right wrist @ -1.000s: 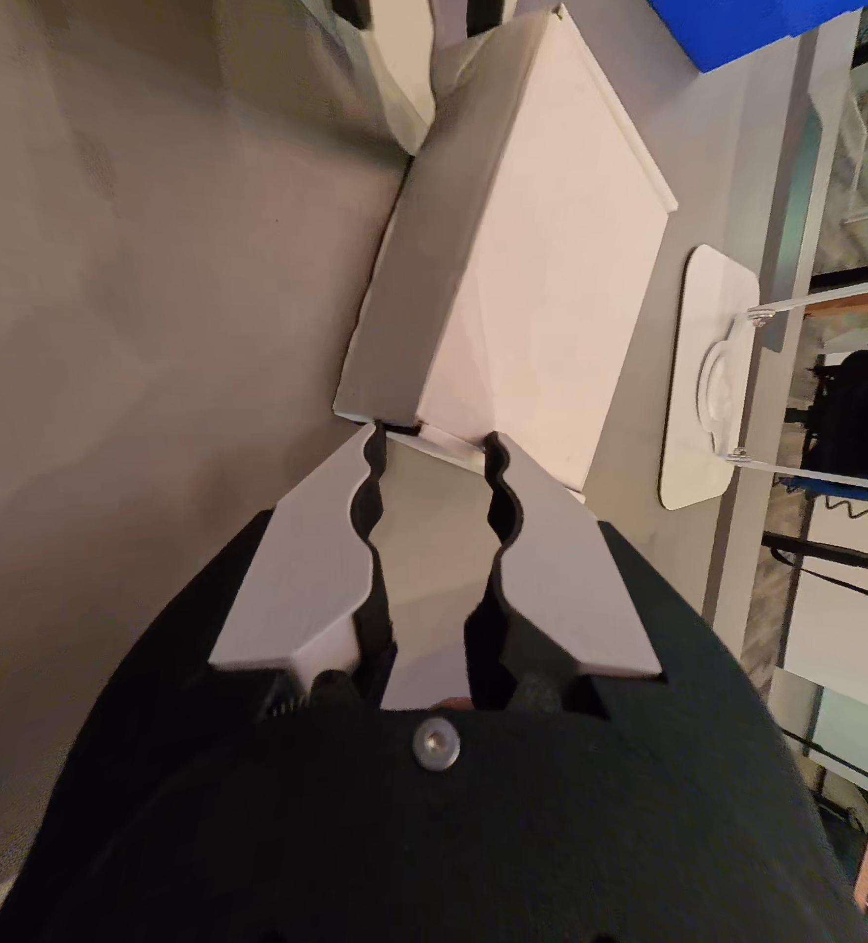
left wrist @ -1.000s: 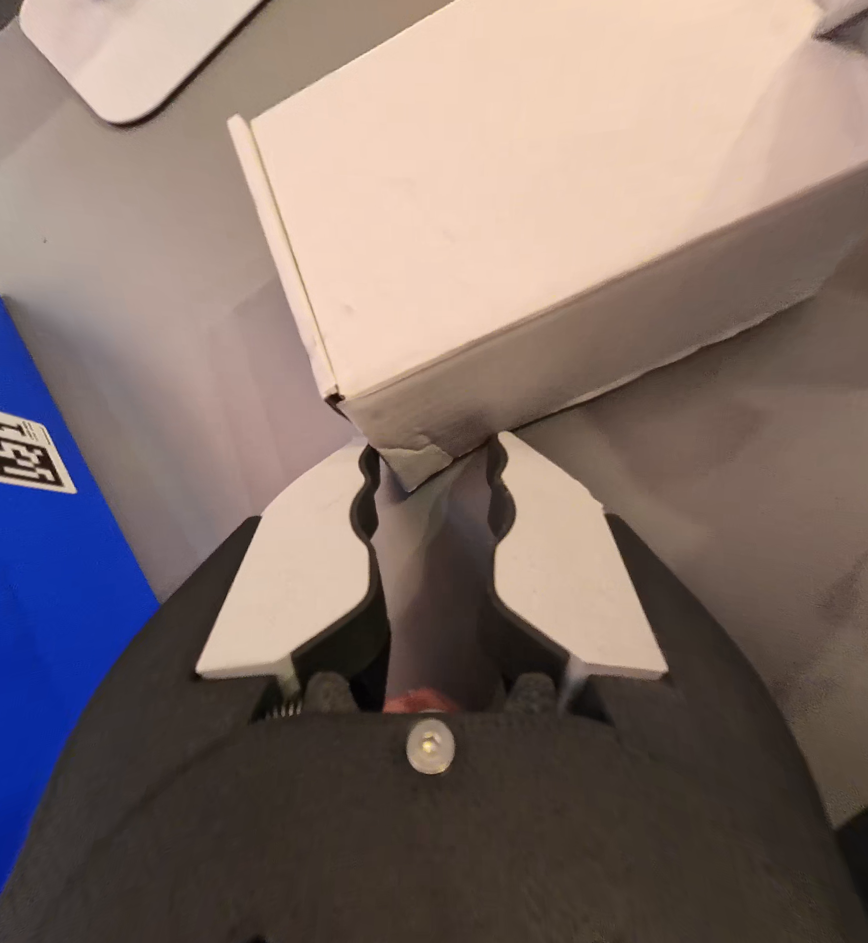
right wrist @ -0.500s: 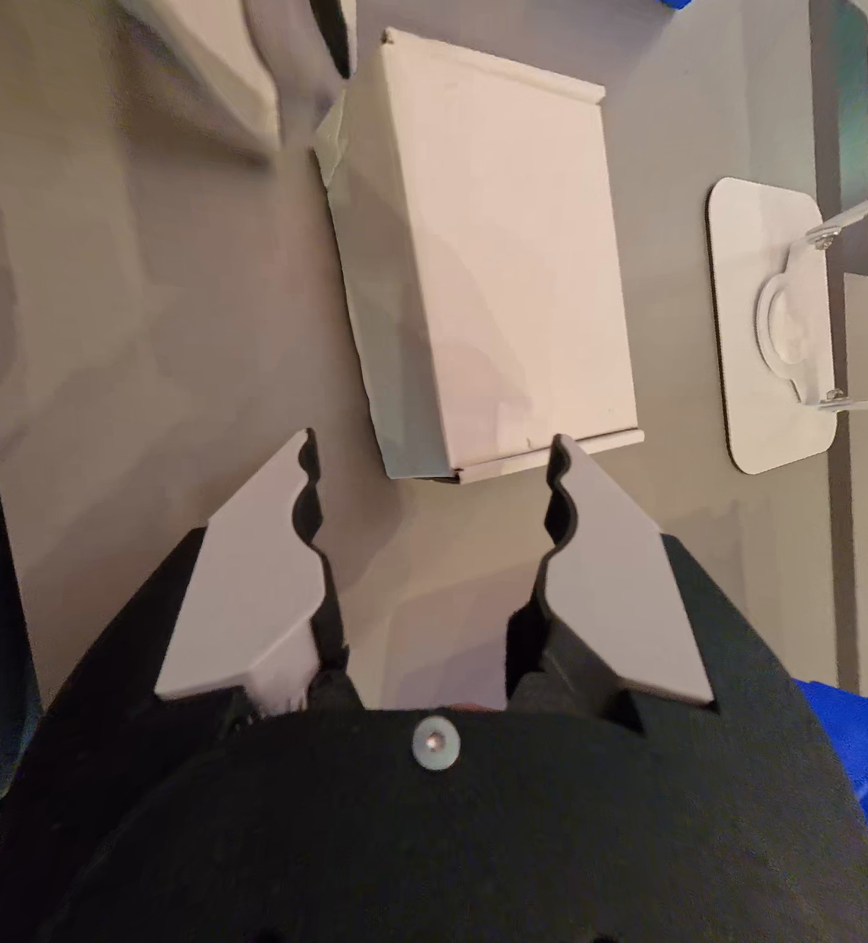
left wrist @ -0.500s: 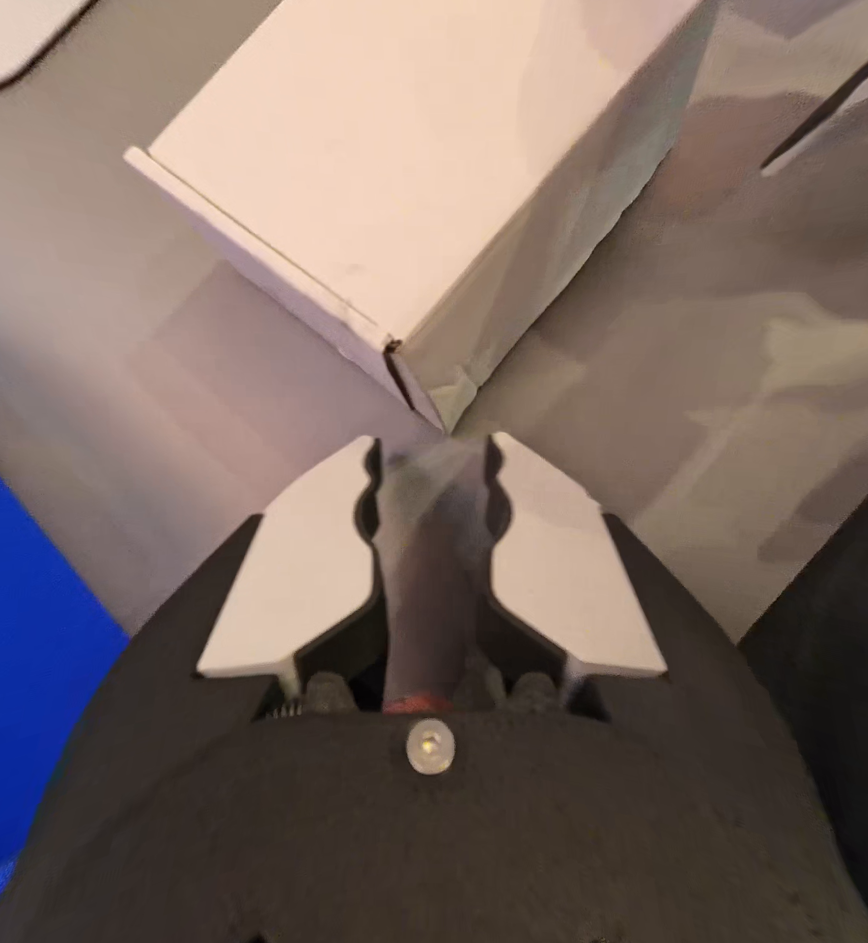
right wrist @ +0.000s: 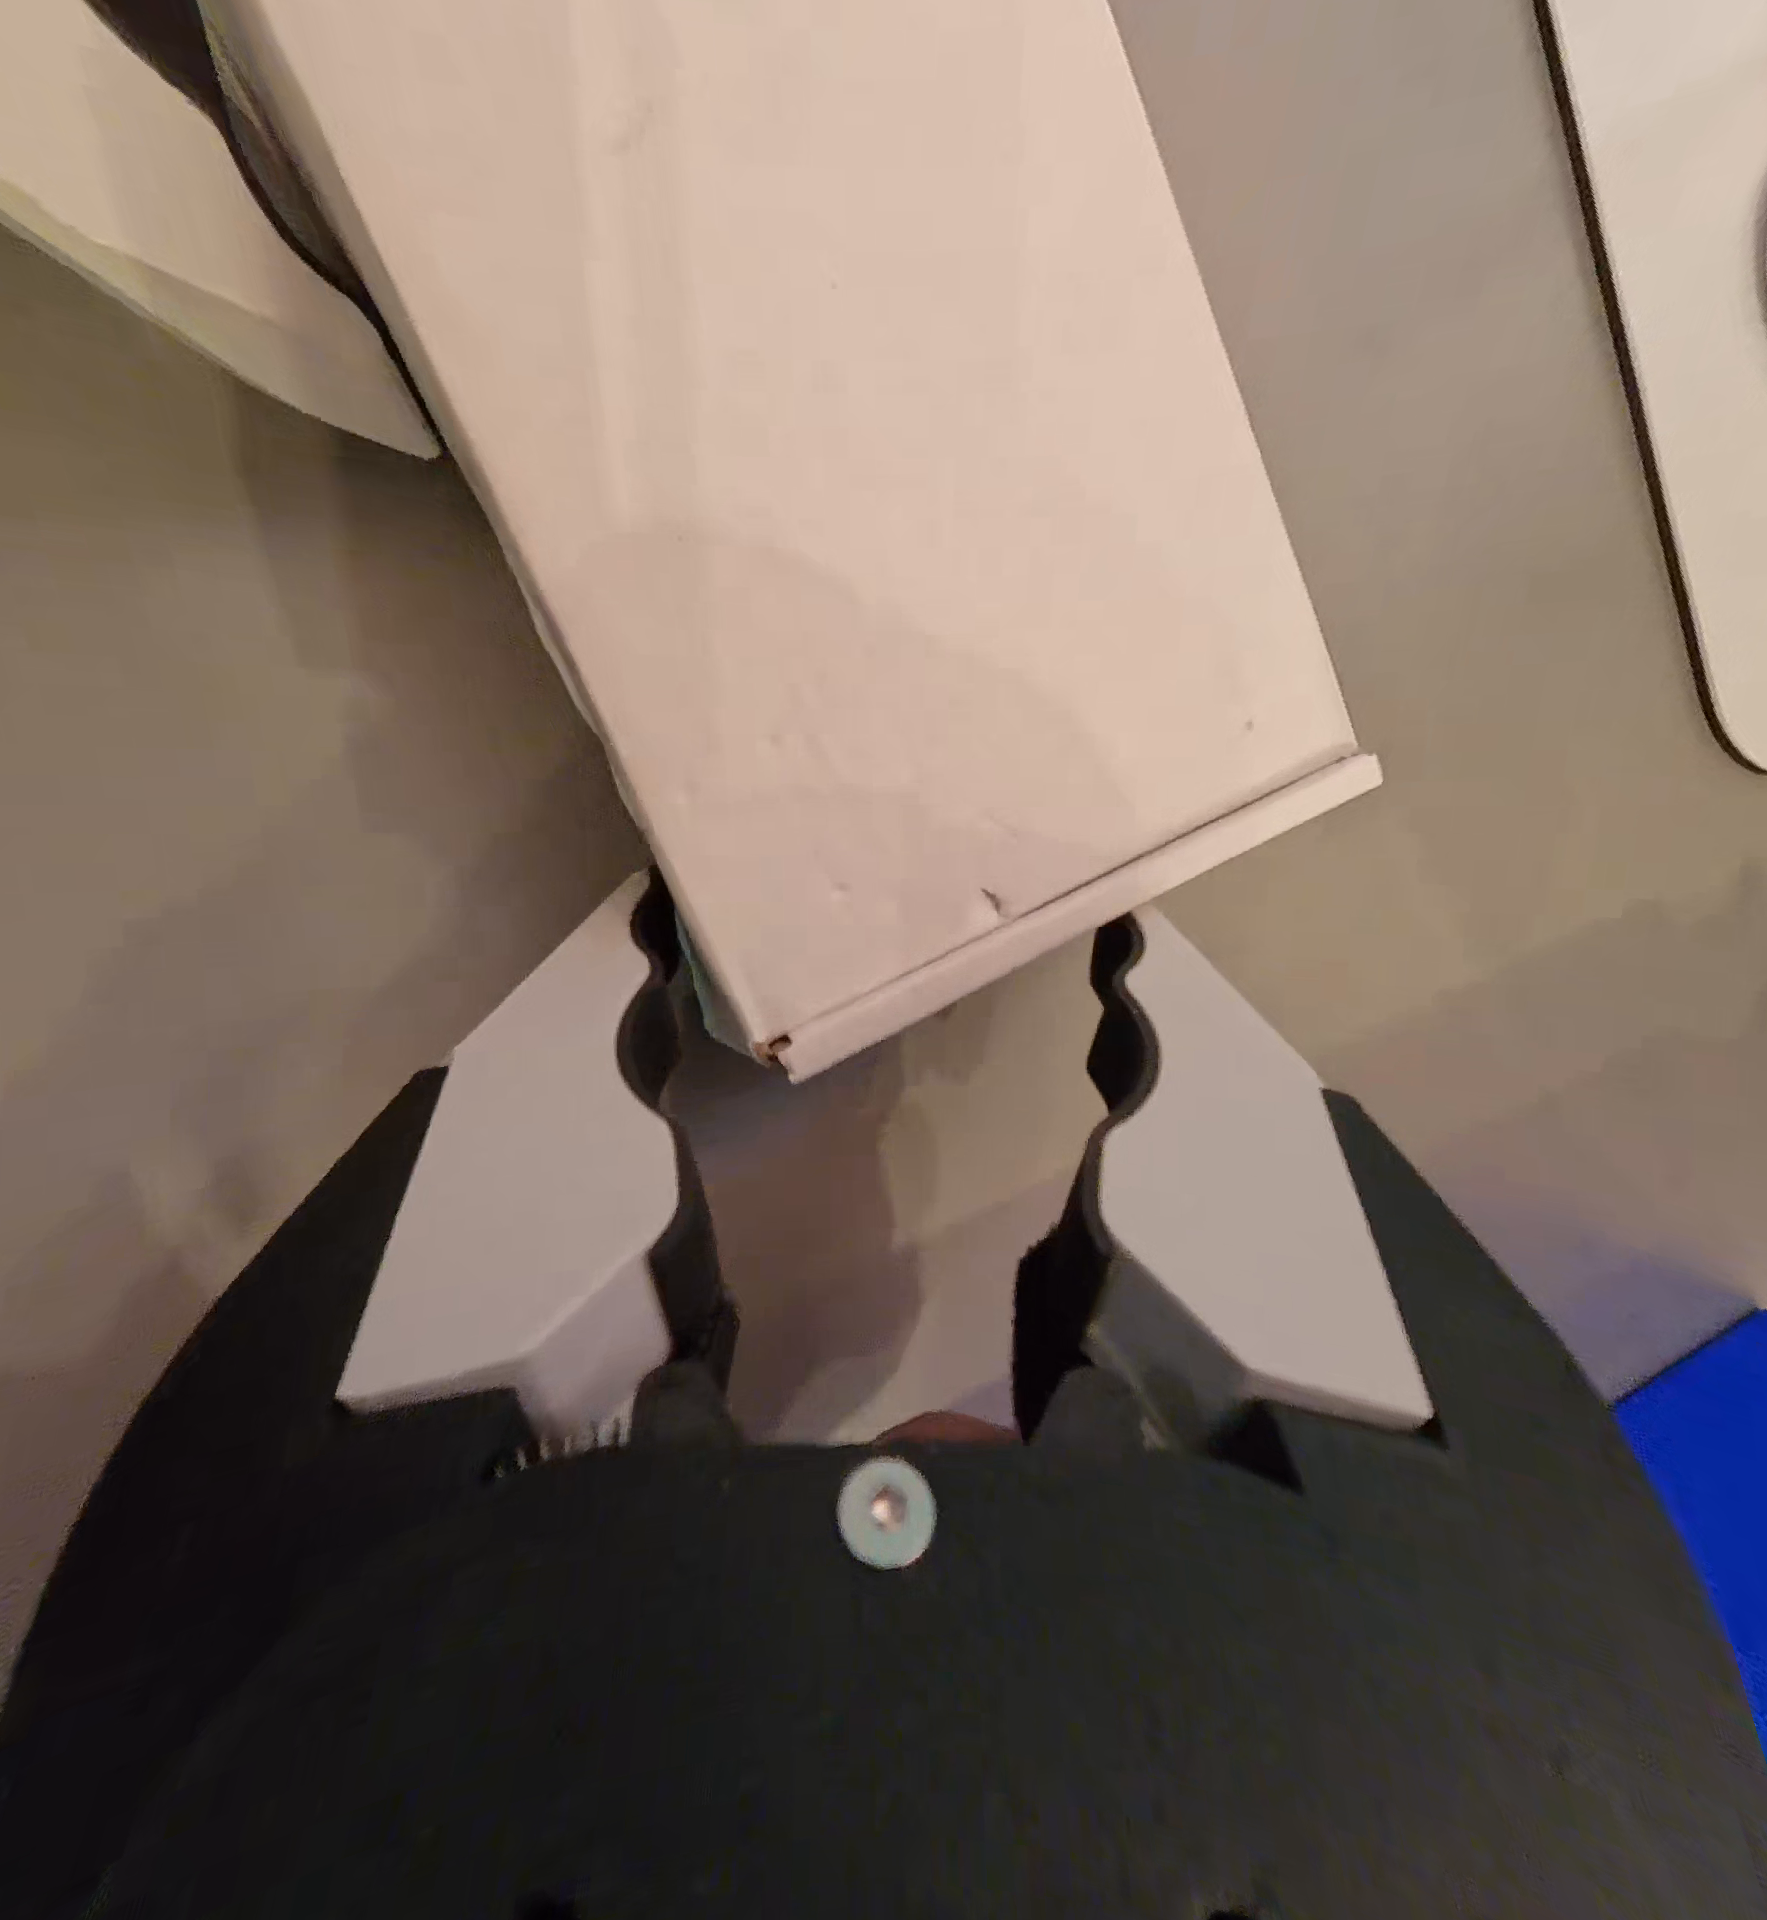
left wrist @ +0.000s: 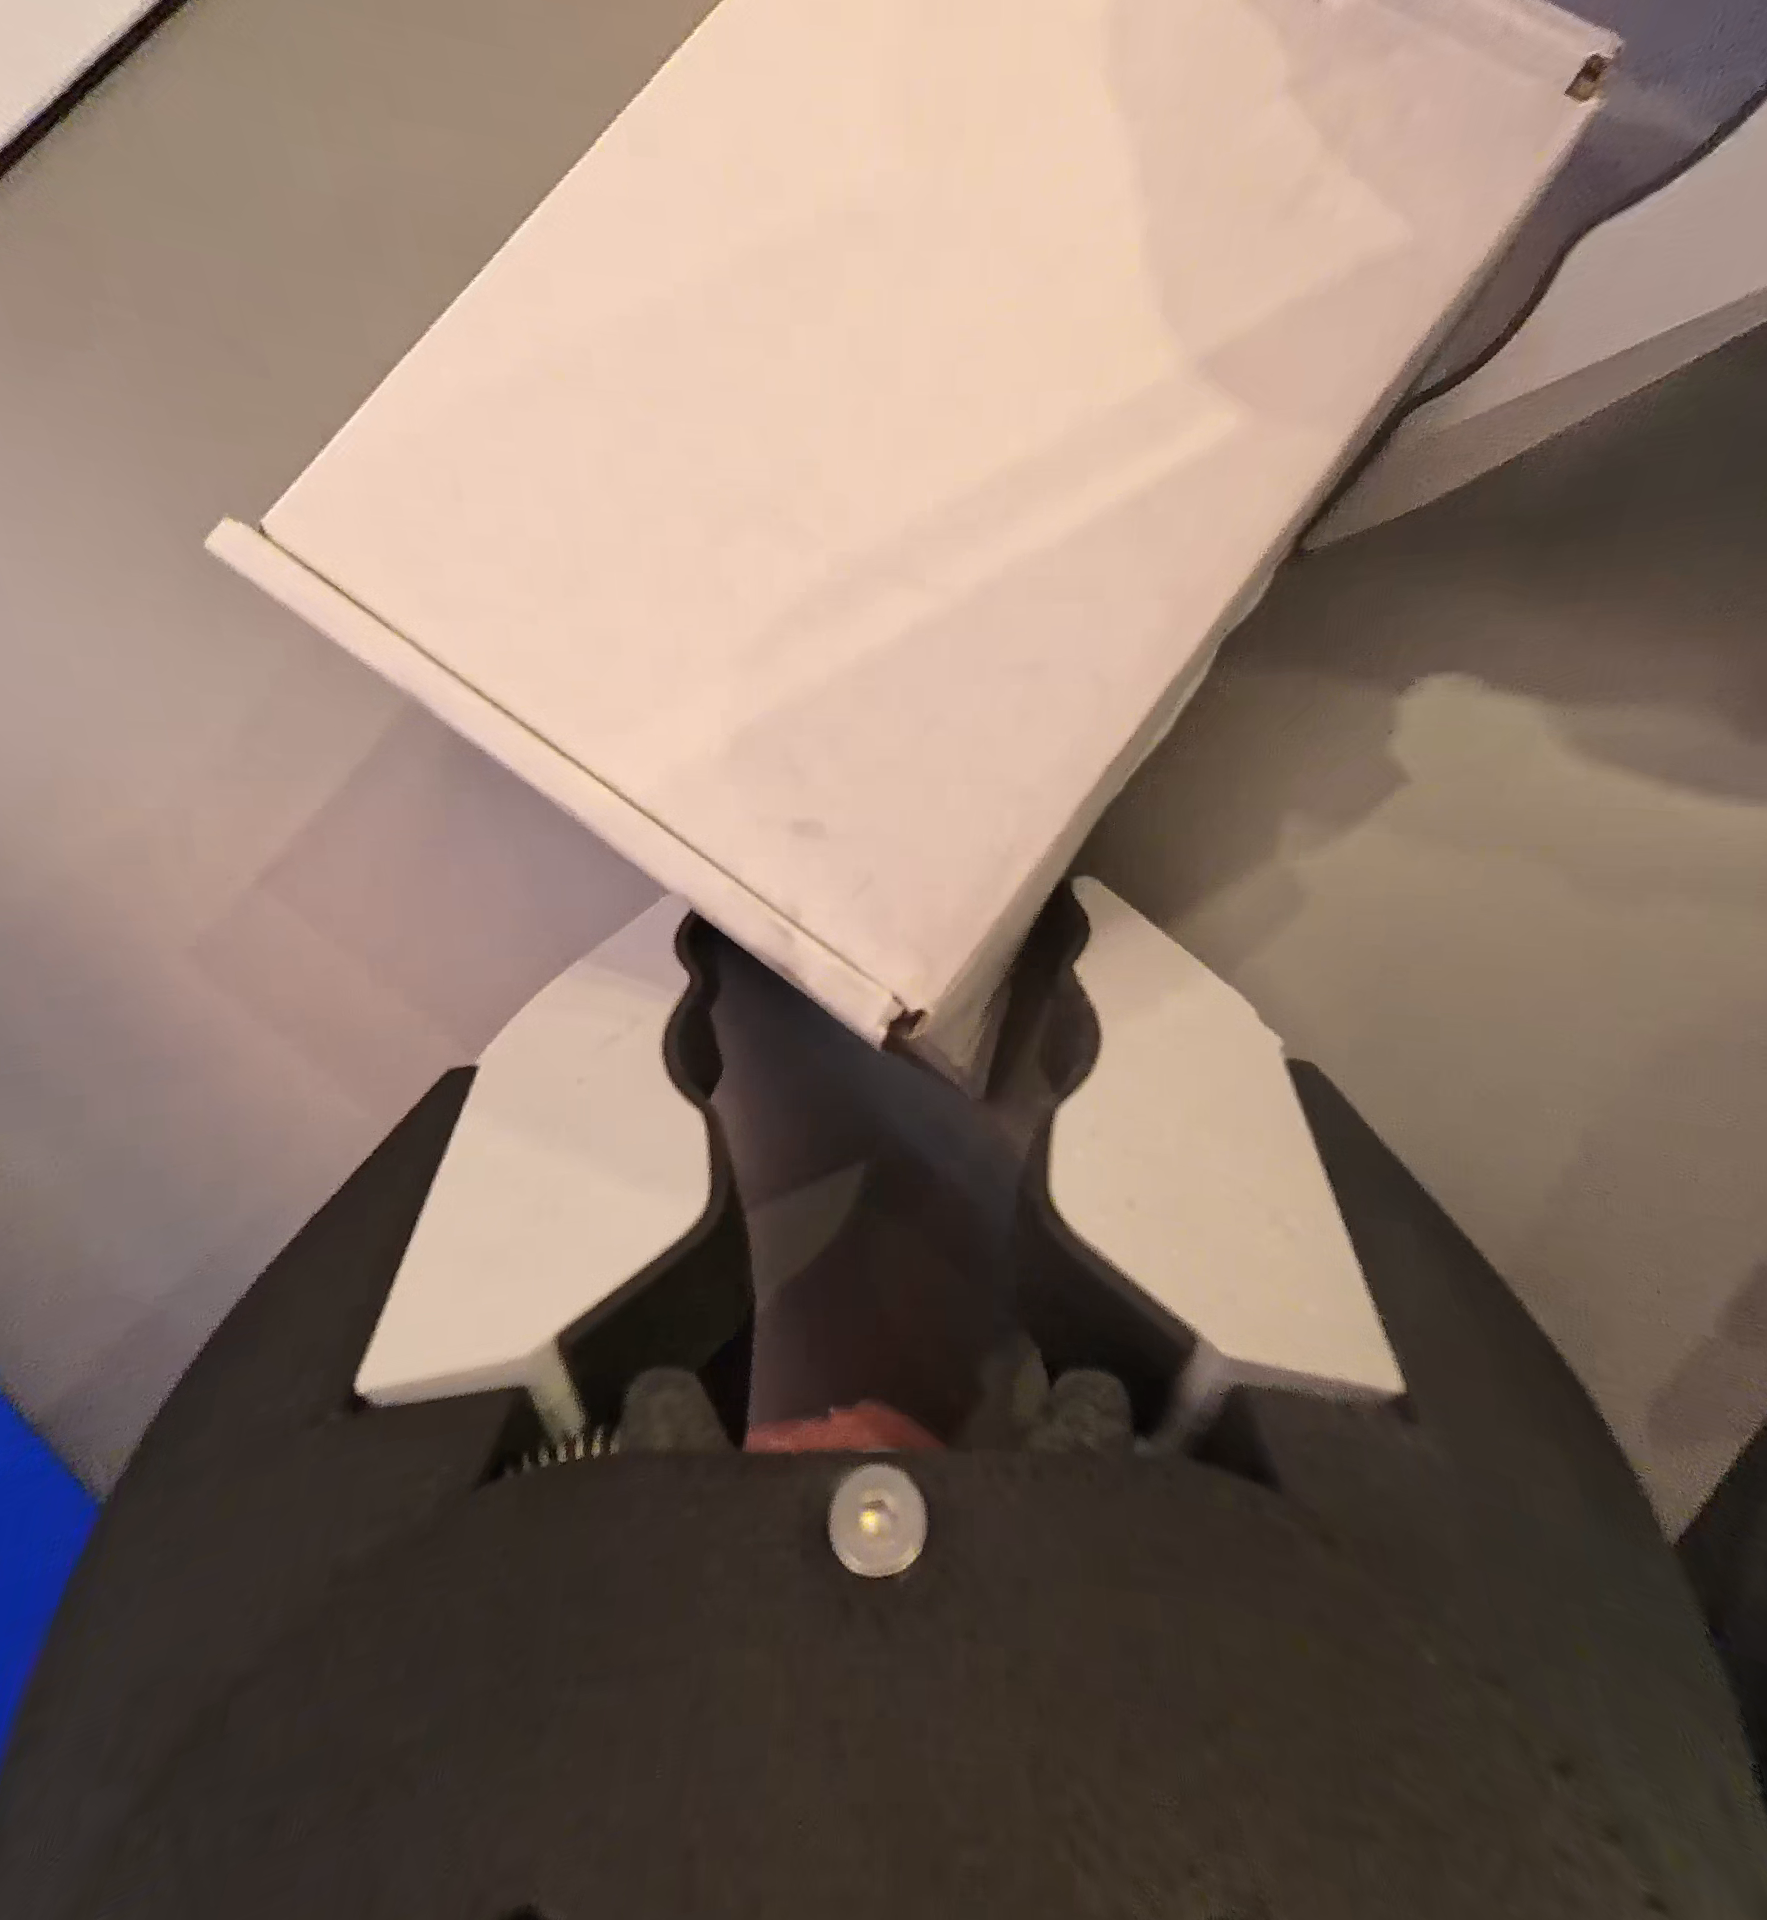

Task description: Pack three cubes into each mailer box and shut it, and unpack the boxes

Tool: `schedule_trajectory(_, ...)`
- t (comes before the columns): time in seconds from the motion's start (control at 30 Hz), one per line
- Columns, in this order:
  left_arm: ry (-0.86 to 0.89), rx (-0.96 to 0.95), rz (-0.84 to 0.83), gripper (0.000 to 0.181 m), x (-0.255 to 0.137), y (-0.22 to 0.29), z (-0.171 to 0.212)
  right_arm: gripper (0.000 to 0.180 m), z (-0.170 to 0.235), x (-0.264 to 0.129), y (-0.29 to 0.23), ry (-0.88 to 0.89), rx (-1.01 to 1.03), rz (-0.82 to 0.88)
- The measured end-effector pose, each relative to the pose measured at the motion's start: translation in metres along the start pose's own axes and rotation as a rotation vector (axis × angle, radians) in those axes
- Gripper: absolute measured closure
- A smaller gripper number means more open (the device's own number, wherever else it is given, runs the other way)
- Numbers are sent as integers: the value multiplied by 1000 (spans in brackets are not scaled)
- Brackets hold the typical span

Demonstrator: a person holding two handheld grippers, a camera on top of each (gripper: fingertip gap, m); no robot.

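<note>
Between the left gripper's fingers sits one near corner of the closed white mailer box; the fingers stand spread, the right one just beside the box's side wall, and whether either presses the cardboard cannot be told. At the opposite end, the right gripper has its fingers spread wider around another corner, the left fingertip against or just beside the box's side and the right one under the protruding lid lip. Both grippers seem to bracket the box from two ends, probably to steady or square it before the lid is worked open or pressed shut. It lies flat on the grey counter, lid down, contents hidden. Farther out lie a white rounded pad and a blue bin, both apart from the box.
</note>
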State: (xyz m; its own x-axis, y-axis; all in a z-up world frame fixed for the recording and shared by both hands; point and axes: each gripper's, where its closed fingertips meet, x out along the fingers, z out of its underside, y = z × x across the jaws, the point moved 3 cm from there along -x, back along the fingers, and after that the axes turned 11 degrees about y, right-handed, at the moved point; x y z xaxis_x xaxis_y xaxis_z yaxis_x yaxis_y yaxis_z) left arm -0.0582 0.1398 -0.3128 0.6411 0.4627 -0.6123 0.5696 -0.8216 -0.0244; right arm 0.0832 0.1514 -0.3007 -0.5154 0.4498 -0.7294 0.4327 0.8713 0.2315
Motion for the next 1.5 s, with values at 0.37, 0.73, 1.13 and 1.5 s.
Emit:
schedule_trajectory(0.37,-17,-19,34,106,-4,6,3,105,4,-7,-4,-10,16,-17)
schedule_trajectory(0.73,-11,24,-40,132,-2,1,0,124,1,-11,2,-36,9,27)
schedule_trajectory(1.13,-66,-29,52,110,-11,14,6,48,-30,-42,8,-37,-77,-82)
schedule_trajectory(1.5,-49,-85,90,112,-14,16,6,42,-43,40,-3,-385,-320,-331)
